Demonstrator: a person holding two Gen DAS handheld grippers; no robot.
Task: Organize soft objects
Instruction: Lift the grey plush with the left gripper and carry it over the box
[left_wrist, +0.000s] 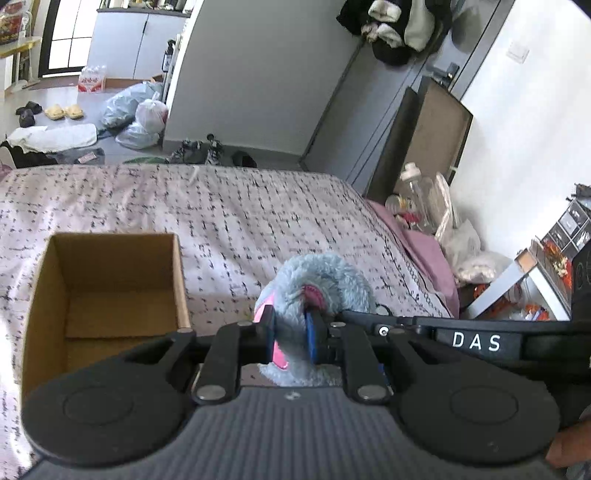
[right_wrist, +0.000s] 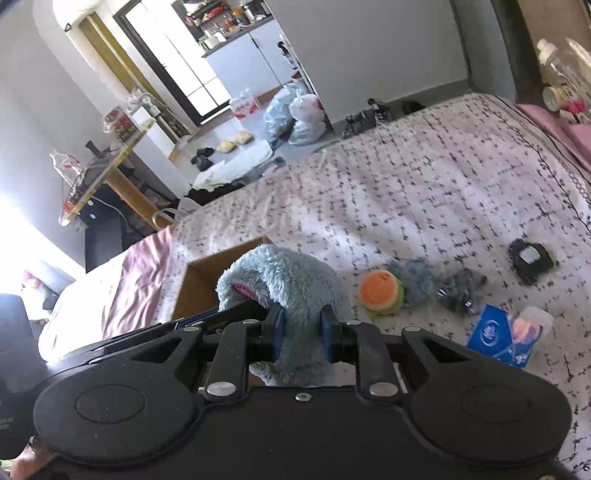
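Gripping the blue plush toy from both sides, the left gripper and right gripper have their fingers clamped on it, above the bed. Just beside it stands an open cardboard box; what shows of its inside is bare.

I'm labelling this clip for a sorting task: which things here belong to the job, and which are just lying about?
Job:
- blue plush toy, clamped by left hand-held gripper and right hand-held gripper
- cardboard box
- burger plush

Lying about:
- tissue pack
- black pad
- bottle
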